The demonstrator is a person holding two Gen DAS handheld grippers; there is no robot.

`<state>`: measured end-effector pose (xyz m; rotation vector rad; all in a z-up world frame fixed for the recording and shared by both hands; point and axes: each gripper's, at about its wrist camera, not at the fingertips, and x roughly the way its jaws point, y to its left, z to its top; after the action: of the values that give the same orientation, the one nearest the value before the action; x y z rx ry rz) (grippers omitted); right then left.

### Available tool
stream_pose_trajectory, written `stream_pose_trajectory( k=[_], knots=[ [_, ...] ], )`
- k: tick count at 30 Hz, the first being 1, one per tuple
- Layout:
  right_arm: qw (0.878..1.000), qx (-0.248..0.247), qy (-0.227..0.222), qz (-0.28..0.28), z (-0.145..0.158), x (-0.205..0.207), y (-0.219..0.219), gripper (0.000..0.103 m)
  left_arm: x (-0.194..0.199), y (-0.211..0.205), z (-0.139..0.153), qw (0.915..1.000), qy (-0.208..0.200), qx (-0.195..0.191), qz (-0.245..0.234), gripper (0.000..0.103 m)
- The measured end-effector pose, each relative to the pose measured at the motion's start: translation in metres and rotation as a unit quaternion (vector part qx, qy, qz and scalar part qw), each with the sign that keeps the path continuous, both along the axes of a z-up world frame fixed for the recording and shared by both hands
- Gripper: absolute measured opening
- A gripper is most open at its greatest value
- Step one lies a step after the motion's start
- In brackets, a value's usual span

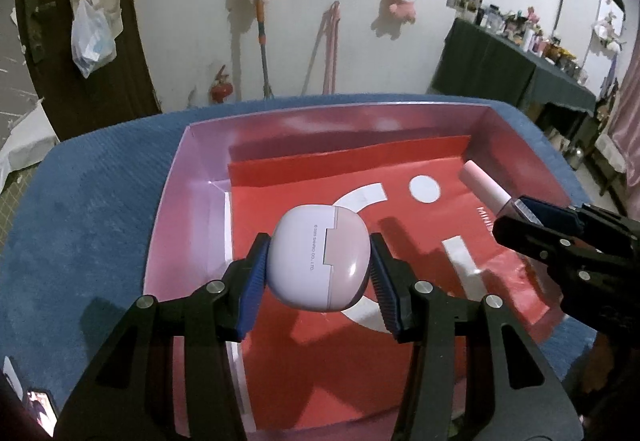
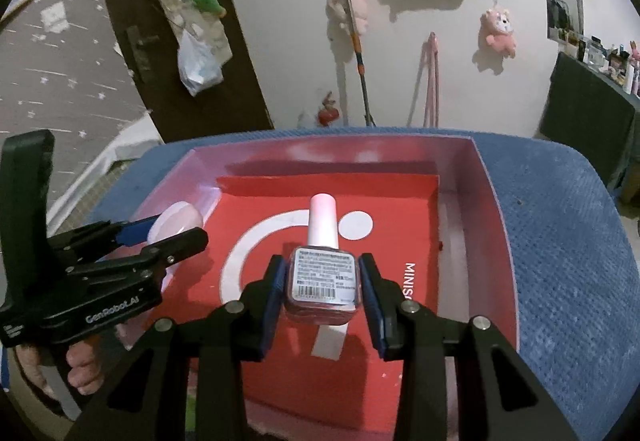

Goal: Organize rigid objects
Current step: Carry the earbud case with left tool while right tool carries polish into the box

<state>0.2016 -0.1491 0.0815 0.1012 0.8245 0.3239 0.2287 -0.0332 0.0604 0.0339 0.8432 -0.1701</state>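
A blue cushion [image 1: 92,209] fills the foreground, and on it sits the box [image 1: 192,177], pink-walled and open-topped. That box is our landmark. Lining its floor is a red sheet [image 2: 400,241] with white markings, folded up against the far wall.

Above the box's left side, the left gripper [image 1: 318,269] has its blue pads [image 1: 254,281] pressed onto both sides of a case [image 1: 316,261], a rounded one in pale lilac and pink with small print along its seam. The case is clear of the floor, its shadow falling on the red sheet below. In the right wrist view a hand [image 2: 78,365] shows under that gripper's handle, at the box's near-left corner.

Over the box's right half, the right gripper [image 2: 323,281] is clamped on a bottle [image 2: 323,273], pads tight on its square glass body. A barcode label faces the camera, and the pale pink cap [image 2: 322,221] points toward the box's far wall. From the left wrist view, the bottle lies tilted, cap near the right wall.
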Motion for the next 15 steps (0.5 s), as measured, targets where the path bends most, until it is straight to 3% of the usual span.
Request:
stream_pose_trajectory(
  k=[15],
  knots=[
    [0.995,-0.067,0.071,-0.013,-0.037,0.039,0.002,0.04,0.03,0.001,-0.033,0.9959,0.088,0.017,0.012,0.046]
  ],
)
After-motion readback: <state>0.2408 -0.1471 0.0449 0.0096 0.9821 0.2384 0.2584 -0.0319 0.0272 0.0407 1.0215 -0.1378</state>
